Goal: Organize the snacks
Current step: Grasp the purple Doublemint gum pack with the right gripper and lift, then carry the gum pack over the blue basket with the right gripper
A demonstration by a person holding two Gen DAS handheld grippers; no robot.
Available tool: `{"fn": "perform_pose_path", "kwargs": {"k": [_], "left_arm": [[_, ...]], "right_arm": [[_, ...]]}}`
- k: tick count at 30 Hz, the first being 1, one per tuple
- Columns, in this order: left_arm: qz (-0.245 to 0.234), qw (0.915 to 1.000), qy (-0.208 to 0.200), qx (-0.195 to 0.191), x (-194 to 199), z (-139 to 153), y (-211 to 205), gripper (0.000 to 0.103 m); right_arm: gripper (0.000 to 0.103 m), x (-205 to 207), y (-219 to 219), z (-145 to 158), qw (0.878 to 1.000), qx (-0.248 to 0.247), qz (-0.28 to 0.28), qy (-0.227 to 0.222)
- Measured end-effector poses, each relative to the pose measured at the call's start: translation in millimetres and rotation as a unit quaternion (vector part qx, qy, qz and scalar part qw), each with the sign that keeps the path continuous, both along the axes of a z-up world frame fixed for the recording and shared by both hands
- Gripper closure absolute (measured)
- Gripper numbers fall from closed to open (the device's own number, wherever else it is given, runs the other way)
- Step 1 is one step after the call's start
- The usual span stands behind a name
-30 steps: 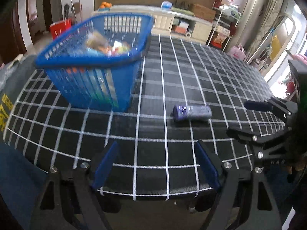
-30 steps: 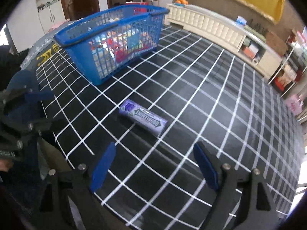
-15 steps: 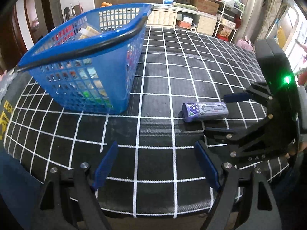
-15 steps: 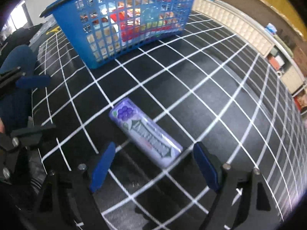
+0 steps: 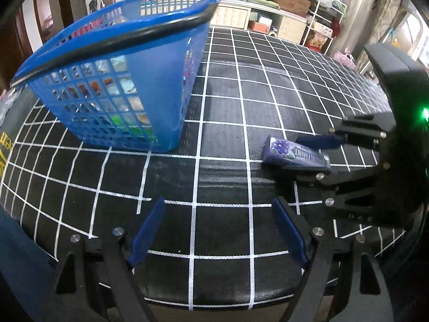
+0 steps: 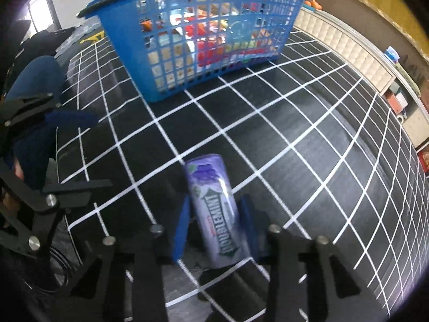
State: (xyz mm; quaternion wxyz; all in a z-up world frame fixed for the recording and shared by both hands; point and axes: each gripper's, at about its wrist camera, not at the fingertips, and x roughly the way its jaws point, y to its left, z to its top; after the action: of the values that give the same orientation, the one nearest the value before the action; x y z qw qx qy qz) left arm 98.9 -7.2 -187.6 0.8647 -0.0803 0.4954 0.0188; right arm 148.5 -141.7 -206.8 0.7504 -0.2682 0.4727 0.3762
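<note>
A purple Doublemint gum pack (image 6: 217, 212) lies on the black grid-patterned table between the blue pads of my right gripper (image 6: 214, 214), which is shut on it. It also shows in the left wrist view (image 5: 292, 154), with the right gripper (image 5: 316, 158) around it. A blue plastic basket (image 6: 198, 35) holding several colourful snacks stands beyond it; it also shows in the left wrist view (image 5: 120, 80) at the left. My left gripper (image 5: 219, 230) is open and empty above the table's near edge.
The table (image 5: 228, 107) is covered by a black cloth with white grid lines. Shelves and boxes (image 5: 281, 5) stand behind the far edge. A white cabinet (image 6: 348, 48) runs along the wall at the right.
My right gripper has moved down onto the gum pack and closed around it. The pack has turned lengthwise between the pads. My left gripper has moved closer to the basket and stays open.
</note>
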Motion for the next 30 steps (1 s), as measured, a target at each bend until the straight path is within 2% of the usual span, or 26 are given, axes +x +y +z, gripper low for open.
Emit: {"fn": "perform_pose_path", "kwargs": {"k": [7,18,26,30], "left_arm": [[-0.003,0.9998,-0.021,-0.002,-21.1,14.4,7.6,0.023],[-0.002,0.9972,-0.073,-0.016,-51.1,55.0,20.3,0.023],[-0.001,0.9929,-0.117,-0.025,-67.6,89.2,38.8,0.023],[-0.007,0.9913,-0.131,-0.009,-69.1,103.4,51.0,0.023]], "right_arm": [[0.068,-6.7,-5.4,9.2,0.998,0.017,-0.057,0.023],[0.068,-39.1,0.1,66.6,0.994,0.04,-0.098,-0.023],[0.068,-55.6,14.6,108.4,0.991,0.055,-0.107,-0.053],[0.068,-53.2,27.6,128.0,0.989,0.072,-0.113,-0.063]]}}
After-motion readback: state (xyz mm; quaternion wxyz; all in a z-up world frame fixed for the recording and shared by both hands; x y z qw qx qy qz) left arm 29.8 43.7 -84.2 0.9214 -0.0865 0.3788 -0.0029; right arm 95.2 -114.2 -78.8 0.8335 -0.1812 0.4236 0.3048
